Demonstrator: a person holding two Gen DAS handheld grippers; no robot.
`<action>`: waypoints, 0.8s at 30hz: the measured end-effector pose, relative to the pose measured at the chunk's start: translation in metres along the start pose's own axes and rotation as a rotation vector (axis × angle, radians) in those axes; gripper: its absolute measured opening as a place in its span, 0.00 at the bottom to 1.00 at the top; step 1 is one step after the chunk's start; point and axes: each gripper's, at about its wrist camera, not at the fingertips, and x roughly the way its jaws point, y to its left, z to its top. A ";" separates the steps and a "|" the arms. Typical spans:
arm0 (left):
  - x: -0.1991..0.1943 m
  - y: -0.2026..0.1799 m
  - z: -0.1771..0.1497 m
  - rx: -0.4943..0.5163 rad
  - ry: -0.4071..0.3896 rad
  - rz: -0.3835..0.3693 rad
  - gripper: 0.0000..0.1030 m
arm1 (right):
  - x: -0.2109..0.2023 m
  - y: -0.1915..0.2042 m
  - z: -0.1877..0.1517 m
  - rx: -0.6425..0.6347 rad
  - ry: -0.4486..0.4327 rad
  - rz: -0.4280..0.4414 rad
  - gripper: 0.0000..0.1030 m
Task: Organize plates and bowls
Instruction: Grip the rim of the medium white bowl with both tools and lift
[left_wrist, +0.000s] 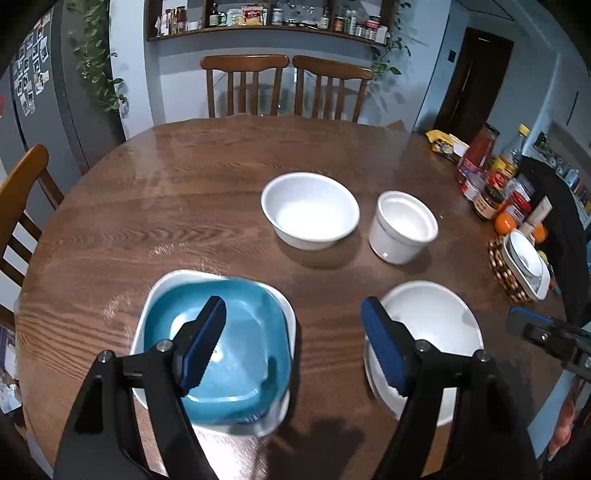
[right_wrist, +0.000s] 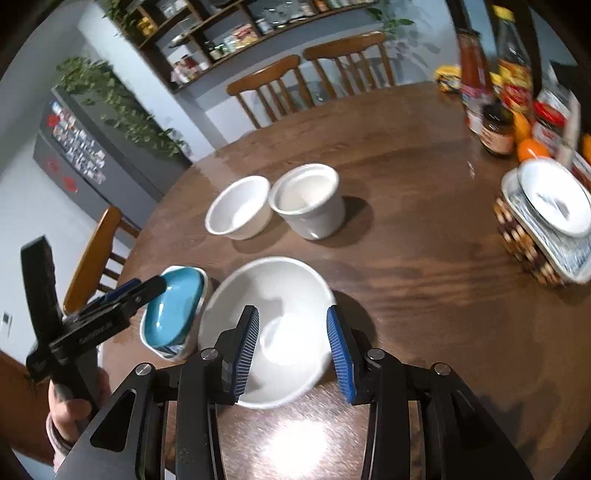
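Table (left_wrist: 207, 177): round, dark wood; all the dishes stand on it, with three wooden chairs around the far and left edge.
Square stack: one teal square bowl (left_wrist: 221, 350) sits inside one white square dish (left_wrist: 162, 284), near left; my left gripper (left_wrist: 293, 350) hangs over it, left finger above the teal bowl, right finger over the big bowl's rim.
Large white bowl (right_wrist: 273, 325): one, round, holds nothing, near right; it lies between the fingers of my right gripper (right_wrist: 291, 354), which hovers above it.
Left fingers: spread wide, holding nothing.
Right fingers: apart, holding nothing.
Far bowls: two white, one wider bowl (left_wrist: 310, 210) and one straight-sided bowl (left_wrist: 402, 225) just to its right, both with nothing in them.
Trivet stack (right_wrist: 546, 229): far right, a white plate on a rectangular dish on a beaded trivet.
Jars and bottles (left_wrist: 491, 177): a cluster at the right edge with oranges; I cannot count them.
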 end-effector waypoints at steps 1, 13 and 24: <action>0.001 0.001 0.006 0.001 0.000 0.011 0.74 | 0.003 0.007 0.006 -0.014 0.001 0.007 0.38; 0.029 0.031 0.044 -0.075 0.048 -0.005 0.75 | 0.051 0.043 0.054 -0.045 0.067 -0.007 0.38; 0.085 0.040 0.074 -0.119 0.110 0.001 0.74 | 0.117 0.075 0.109 -0.196 0.103 -0.149 0.38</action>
